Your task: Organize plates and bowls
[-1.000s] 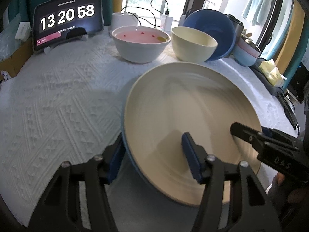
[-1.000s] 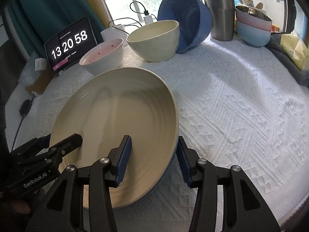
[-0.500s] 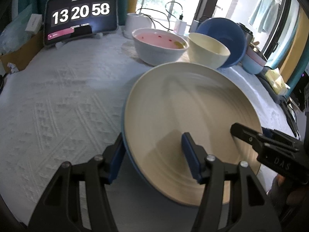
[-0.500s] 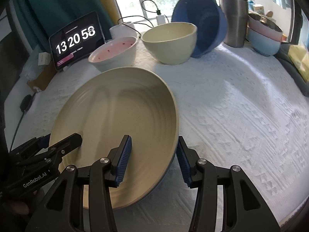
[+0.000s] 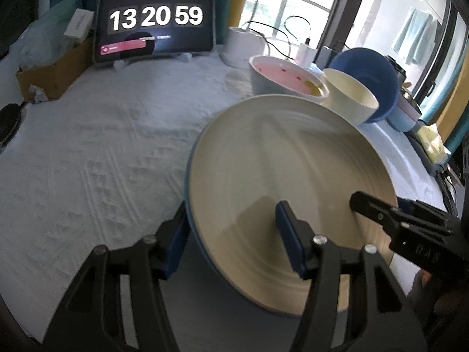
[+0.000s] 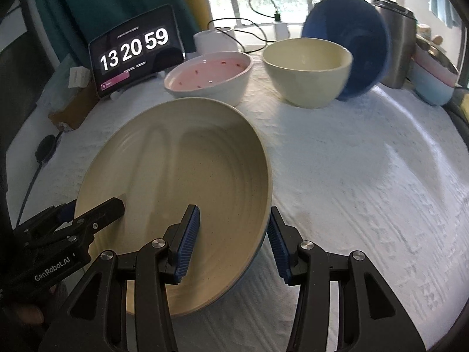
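A large cream plate (image 5: 281,170) with a blue underside is held above the white tablecloth by both grippers. My left gripper (image 5: 231,243) is shut on the plate's left rim, one pad inside and one under. My right gripper (image 6: 233,240) is shut on the plate's right rim (image 6: 187,176) the same way. Each gripper shows in the other's view: the right one (image 5: 410,228), the left one (image 6: 67,234). Behind stand a pink-lined white bowl (image 6: 209,77), a cream bowl (image 6: 307,70) and a tilted blue bowl (image 6: 363,41).
A tablet clock (image 6: 134,50) stands at the back left beside a cardboard box (image 5: 52,73). A steel tumbler (image 6: 395,47) and stacked pastel bowls (image 6: 433,79) sit at the back right. Cables and a white charger (image 5: 243,44) lie behind the bowls.
Both grippers have carried the plate toward the left and a little forward; the bowls now sit further right in the left wrist view. The grips have not changed.
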The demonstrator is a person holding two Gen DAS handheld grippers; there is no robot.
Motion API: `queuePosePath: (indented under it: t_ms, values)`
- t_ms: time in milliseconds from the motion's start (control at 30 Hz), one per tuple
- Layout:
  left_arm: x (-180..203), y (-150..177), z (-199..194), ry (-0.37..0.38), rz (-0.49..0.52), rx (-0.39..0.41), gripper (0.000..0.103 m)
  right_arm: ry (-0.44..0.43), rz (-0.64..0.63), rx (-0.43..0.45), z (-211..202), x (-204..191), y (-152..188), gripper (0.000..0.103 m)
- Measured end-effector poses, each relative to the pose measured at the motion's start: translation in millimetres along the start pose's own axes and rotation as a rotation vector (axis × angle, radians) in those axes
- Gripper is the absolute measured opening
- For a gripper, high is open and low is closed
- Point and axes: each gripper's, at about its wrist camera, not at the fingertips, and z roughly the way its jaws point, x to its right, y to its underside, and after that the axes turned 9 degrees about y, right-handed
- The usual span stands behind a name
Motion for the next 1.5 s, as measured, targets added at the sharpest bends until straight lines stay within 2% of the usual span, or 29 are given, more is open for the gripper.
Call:
queuePosePath:
  t_ms: [333,733,1167,1500]
  values:
    - [-27.4,-5.8,-3.8,-0.029,-0.016,-0.003,0.059,-0.025,-0.031,-0.016,14.1,-27.7,-13.6,0.05]
    - [-17.0,-5.2,1.2,-0.035,0.031,-0.004,0.059,-0.007,-0.018,-0.03,17.6,-23.3,-11.5,0.05]
    - [-12.4,-5.0,2.0,-0.042,0.031,-0.017,0.06,0.006,-0.038,-0.011,12.0,-20.2,-5.9,0.05]
    - [0.4,-7.0,-25.8,-0.081,0.024,0.095,0.06,0.008,-0.007,0.015,0.1,-1.2,-2.7,0.05]
